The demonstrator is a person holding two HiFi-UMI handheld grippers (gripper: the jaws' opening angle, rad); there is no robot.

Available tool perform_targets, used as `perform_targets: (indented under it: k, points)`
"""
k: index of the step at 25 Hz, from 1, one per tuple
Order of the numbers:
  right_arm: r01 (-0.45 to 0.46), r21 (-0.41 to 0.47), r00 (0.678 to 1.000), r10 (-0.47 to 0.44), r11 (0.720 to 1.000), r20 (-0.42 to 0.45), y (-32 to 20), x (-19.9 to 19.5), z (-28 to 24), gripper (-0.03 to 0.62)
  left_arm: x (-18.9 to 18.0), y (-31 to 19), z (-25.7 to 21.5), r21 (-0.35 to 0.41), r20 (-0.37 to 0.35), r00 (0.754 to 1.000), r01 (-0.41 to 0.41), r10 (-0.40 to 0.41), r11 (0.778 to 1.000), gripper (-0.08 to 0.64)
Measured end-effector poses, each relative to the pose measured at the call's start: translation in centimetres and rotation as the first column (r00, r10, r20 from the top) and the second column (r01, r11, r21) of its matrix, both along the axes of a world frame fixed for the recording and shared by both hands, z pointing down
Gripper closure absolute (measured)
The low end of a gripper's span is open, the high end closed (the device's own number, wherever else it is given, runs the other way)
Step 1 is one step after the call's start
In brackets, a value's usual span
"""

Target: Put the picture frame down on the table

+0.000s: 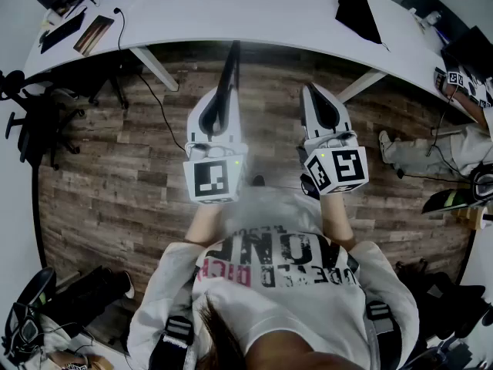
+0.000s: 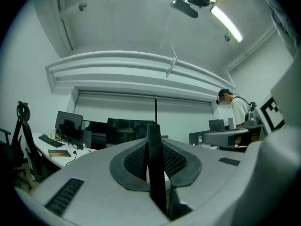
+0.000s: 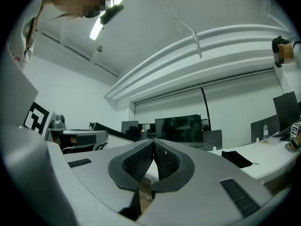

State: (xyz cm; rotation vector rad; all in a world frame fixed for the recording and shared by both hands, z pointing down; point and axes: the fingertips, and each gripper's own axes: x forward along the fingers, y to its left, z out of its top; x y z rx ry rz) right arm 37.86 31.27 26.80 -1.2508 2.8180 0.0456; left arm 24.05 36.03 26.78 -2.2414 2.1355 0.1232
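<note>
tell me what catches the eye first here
The left gripper, at centre of the head view, has its jaws shut on a thin dark picture frame seen edge-on, pointing toward the curved white table. Beside it, the right gripper has its jaws shut on nothing.

Dim cool light, fisheye-warped edges

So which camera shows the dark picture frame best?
The left gripper view: the picture frame stands edge-on, clamped in the fingers of the left gripper. The head view shows a thin dark strip; the right gripper view, nothing clear.
</note>
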Motion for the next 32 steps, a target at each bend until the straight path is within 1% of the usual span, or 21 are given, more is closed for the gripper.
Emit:
perform_targets:
  k: [10, 13, 17, 20, 23, 25, 27, 32]
  points:
    - [0.020, 0.004, 1.000, -0.020, 1.000, -0.007, 1.5, -0.1, -0.1, 0.591, 0.5, 1.3, -0.3, 0.013, -0.011, 1.000, -0.005, 0.006, 1.000, 0.518]
    - [0.026, 0.001, 1.000, -0.026, 1.000, -0.011, 1.7, -0.2, -0.1, 0.591, 0.6, 1.5, -0.1, -0.002, -0.012, 1.000, -0.010, 0.010, 1.000, 0.518]
    - [0.038, -0.001, 0.999, -0.038, 0.999, -0.013, 1.8, -0.4, 0.1, 0.591, 0.5, 1.6, 0.1, -0.004, -0.014, 1.000, -0.006, 0.006, 1.000, 0.518]
    - [0.061, 0.015, 0.998, -0.061, 0.998, -0.010, 2.0, -0.6, 0.1, 0.591, 0.4, 1.7, 0.2, -0.005, -0.025, 1.000, 0.003, -0.003, 1.000, 0.518]
    - [0.084, 0.034, 0.996, -0.084, 0.996, 0.018, 2.2, -0.9, -0.2, 0.591, -0.2, 1.7, 0.2, 0.000, -0.030, 0.999, 0.018, -0.018, 1.000, 0.518]
    - [0.091, 0.035, 0.996, -0.091, 0.995, 0.013, 2.0, -1.4, 0.0, 0.591, -0.7, 1.6, 0.4, -0.001, -0.031, 0.999, 0.027, -0.027, 1.000, 0.518]
    - [0.097, 0.025, 0.995, -0.097, 0.995, 0.004, 1.7, -2.0, 0.3, 0.591, -1.3, 1.4, 0.6, -0.007, -0.033, 0.999, 0.035, -0.035, 0.999, 0.518]
    - [0.109, -0.007, 0.994, -0.109, 0.994, 0.017, 0.2, -3.4, 0.7, 0.591, -2.8, 0.0, 0.8, -0.013, -0.047, 0.998, 0.044, -0.045, 0.999, 0.518]
